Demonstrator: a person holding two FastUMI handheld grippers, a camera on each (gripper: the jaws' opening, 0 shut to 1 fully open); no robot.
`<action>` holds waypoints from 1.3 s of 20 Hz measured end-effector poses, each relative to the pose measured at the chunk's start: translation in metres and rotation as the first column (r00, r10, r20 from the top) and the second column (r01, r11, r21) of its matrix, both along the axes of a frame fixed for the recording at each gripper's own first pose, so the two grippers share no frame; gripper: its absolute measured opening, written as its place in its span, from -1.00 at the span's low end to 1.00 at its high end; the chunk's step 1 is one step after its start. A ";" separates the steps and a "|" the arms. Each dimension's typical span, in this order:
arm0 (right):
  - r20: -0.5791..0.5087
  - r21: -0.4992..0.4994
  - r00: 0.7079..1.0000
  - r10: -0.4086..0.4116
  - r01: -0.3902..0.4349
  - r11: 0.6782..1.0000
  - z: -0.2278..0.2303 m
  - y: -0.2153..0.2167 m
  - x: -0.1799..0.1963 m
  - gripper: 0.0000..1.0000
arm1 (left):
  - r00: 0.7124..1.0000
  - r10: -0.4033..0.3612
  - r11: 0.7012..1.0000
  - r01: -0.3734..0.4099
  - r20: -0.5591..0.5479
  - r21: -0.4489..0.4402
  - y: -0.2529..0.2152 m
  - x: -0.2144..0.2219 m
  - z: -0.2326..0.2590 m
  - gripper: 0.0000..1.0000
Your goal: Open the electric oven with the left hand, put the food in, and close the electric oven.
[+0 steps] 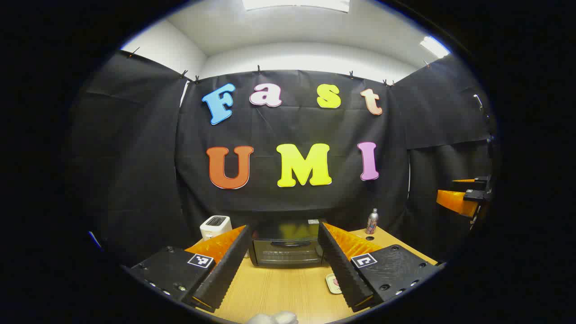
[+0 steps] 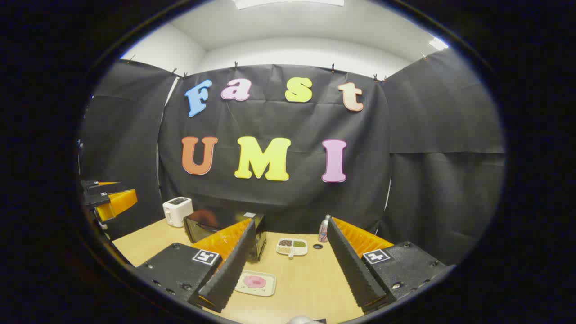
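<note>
The black electric oven (image 1: 285,249) stands at the back of the wooden table (image 1: 279,292) with its glass door closed. My left gripper (image 1: 283,228) is open and some way in front of the oven, with nothing between its fingers. A small tray with a pink round food item (image 2: 255,282) lies on the table in front of the oven (image 2: 211,225), low between the fingers of my right gripper (image 2: 291,222), which is open and holds nothing. In the left gripper view the tray (image 1: 333,284) peeks out beside the right finger.
A white toaster (image 1: 215,226) stands left of the oven and a small bottle (image 1: 372,221) to its right. A divided dish of grains (image 2: 292,246) lies near the bottle (image 2: 323,229). The other gripper (image 1: 468,198) hovers at the far right.
</note>
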State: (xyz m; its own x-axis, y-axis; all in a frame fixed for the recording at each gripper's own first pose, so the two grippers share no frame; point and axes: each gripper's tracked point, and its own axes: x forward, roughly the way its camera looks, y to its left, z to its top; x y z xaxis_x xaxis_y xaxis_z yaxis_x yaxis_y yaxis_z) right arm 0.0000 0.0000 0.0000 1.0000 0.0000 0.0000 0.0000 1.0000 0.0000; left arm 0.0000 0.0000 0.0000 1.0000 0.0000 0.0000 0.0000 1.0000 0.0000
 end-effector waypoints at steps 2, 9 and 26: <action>-0.009 0.003 1.000 -0.001 0.001 1.000 -0.003 0.001 -0.002 0.94 | 1.000 -0.001 1.000 0.001 0.001 -0.004 -0.001 -0.001 0.001 0.91; -0.007 0.003 1.000 -0.004 0.004 1.000 0.000 0.004 -0.010 0.93 | 1.000 -0.014 1.000 0.014 0.010 0.002 0.001 -0.004 0.001 0.91; -0.043 -0.001 0.999 -0.016 0.016 1.000 -0.007 -0.002 -0.002 0.93 | 0.999 -0.032 0.999 0.032 0.015 0.001 0.000 0.073 -0.021 0.91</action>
State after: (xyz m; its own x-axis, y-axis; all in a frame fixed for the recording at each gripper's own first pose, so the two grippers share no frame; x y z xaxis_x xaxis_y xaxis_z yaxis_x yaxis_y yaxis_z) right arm -0.0021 -0.0018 -0.0070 0.9989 -0.0158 -0.0431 0.0158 0.9999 -0.0008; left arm 0.0727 0.0002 -0.0210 0.9994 -0.0317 0.0151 0.0317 0.9995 0.0008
